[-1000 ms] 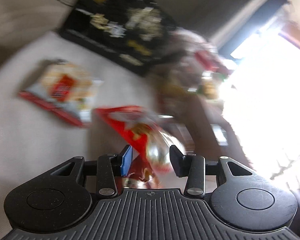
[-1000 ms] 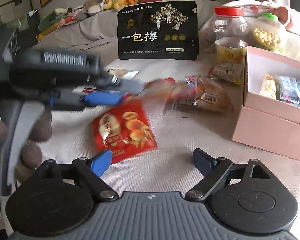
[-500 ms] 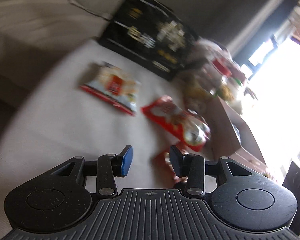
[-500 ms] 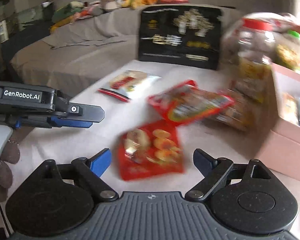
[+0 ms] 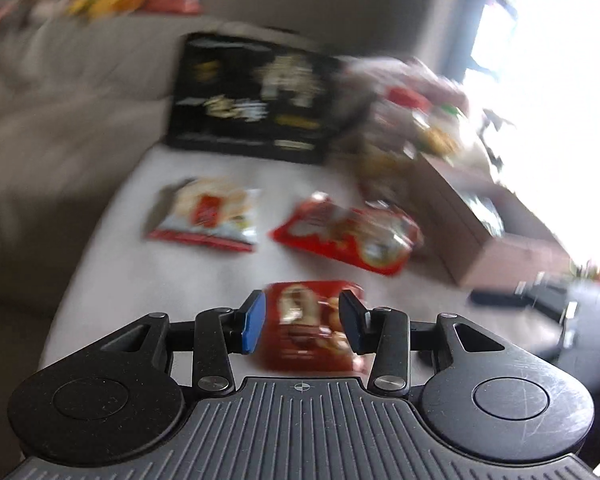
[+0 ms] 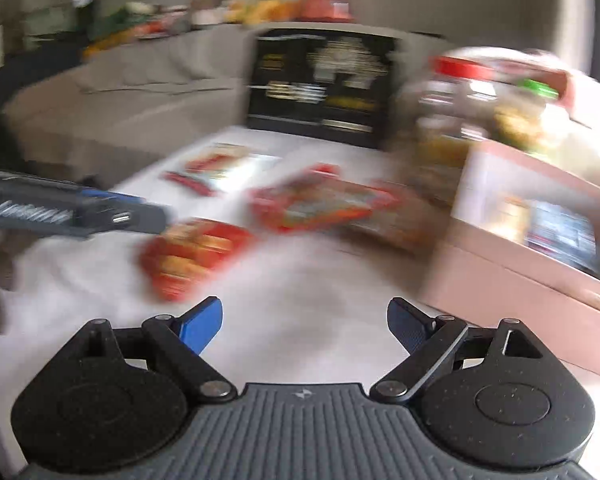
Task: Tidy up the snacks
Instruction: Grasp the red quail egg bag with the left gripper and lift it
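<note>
A: Nearest, the left gripper (image 5: 302,326) stands half-open over the small red packet (image 5: 312,328), holding nothing; the packet's long axis runs away from us.

B: The right gripper (image 6: 304,328) gapes wide (bare cloth below); the pink box (image 6: 516,276) lies far right.

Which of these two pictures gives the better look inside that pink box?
The right wrist view: the pink box faces the camera with its open top toward us, showing blurred packets inside. In the left wrist view the box sits at the right edge, seen mostly from its side and washed out by window glare.
</note>
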`<action>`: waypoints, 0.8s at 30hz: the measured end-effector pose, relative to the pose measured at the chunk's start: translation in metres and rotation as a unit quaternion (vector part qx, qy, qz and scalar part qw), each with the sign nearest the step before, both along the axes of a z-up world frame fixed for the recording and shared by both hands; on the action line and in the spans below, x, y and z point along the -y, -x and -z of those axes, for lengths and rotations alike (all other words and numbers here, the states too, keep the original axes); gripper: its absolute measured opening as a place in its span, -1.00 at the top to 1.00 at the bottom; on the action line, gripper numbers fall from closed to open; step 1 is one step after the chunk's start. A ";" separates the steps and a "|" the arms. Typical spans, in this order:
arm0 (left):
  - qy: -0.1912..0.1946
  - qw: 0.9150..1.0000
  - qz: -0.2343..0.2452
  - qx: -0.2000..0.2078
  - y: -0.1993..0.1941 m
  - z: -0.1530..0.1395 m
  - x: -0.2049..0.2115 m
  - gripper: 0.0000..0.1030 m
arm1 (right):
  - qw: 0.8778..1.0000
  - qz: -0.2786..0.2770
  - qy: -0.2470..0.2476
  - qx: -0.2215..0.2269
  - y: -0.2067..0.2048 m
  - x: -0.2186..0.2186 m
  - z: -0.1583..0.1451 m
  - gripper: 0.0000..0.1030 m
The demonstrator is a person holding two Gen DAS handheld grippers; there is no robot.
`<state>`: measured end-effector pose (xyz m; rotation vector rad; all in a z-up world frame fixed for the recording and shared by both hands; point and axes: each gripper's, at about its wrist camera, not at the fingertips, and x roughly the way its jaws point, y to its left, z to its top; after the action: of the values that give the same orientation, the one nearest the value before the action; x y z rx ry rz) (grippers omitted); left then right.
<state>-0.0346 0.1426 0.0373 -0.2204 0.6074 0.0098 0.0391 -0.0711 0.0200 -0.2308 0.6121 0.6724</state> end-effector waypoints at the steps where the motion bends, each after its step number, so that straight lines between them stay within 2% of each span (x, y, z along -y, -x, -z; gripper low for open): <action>1: -0.022 1.000 0.011 -0.006 -0.004 0.001 0.010 0.11 | 1.000 0.019 0.003 0.003 -0.003 0.010 0.002 -0.76; 3: -0.049 0.998 0.027 -0.022 -0.013 0.004 0.025 0.11 | 0.999 0.054 0.001 -0.001 -0.011 0.029 0.006 -0.76; 5: -0.057 0.997 0.038 -0.038 -0.019 0.010 0.034 0.08 | 0.996 0.081 -0.020 -0.025 -0.018 0.046 0.010 -0.76; 7: -0.085 0.995 0.038 -0.036 -0.019 0.012 0.043 0.07 | 0.993 0.095 -0.054 -0.048 -0.027 0.058 0.011 -0.76; 9: -0.097 0.994 0.040 -0.040 -0.023 0.012 0.049 0.06 | 0.991 0.100 -0.066 -0.057 -0.032 0.062 0.012 -0.76; 10: -0.096 0.993 0.048 -0.040 -0.024 0.012 0.052 0.04 | 0.991 0.101 -0.067 -0.059 -0.032 0.063 0.014 -0.76; 11: -0.097 0.993 0.053 -0.040 -0.026 0.013 0.055 -0.10 | 0.991 0.101 -0.066 -0.056 -0.031 0.063 0.014 -0.76; 13: -0.103 0.992 0.062 -0.040 -0.026 0.014 0.059 -0.24 | 0.993 0.094 -0.059 -0.051 -0.029 0.059 0.014 -0.76; 15: -0.102 0.992 0.063 -0.036 -0.023 0.014 0.060 -0.24 | 0.994 0.089 -0.047 -0.044 -0.026 0.053 0.015 -0.76; 18: -0.070 0.996 0.041 -0.027 -0.016 0.011 0.052 -0.23 | 0.995 0.086 -0.036 -0.036 -0.022 0.049 0.016 -0.76; 21: -0.082 0.996 -0.007 -0.033 -0.017 0.010 0.040 -0.16 | 0.995 0.085 -0.038 -0.038 -0.023 0.050 0.016 -0.76; 24: -0.069 0.997 -0.017 -0.037 -0.022 0.012 0.029 -0.23 | 0.995 0.086 -0.040 -0.042 -0.024 0.051 0.016 -0.76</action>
<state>-0.0126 0.1134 0.0255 -0.0967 0.6731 0.0923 0.0631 -0.1219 0.0036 -0.0735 0.6758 0.5401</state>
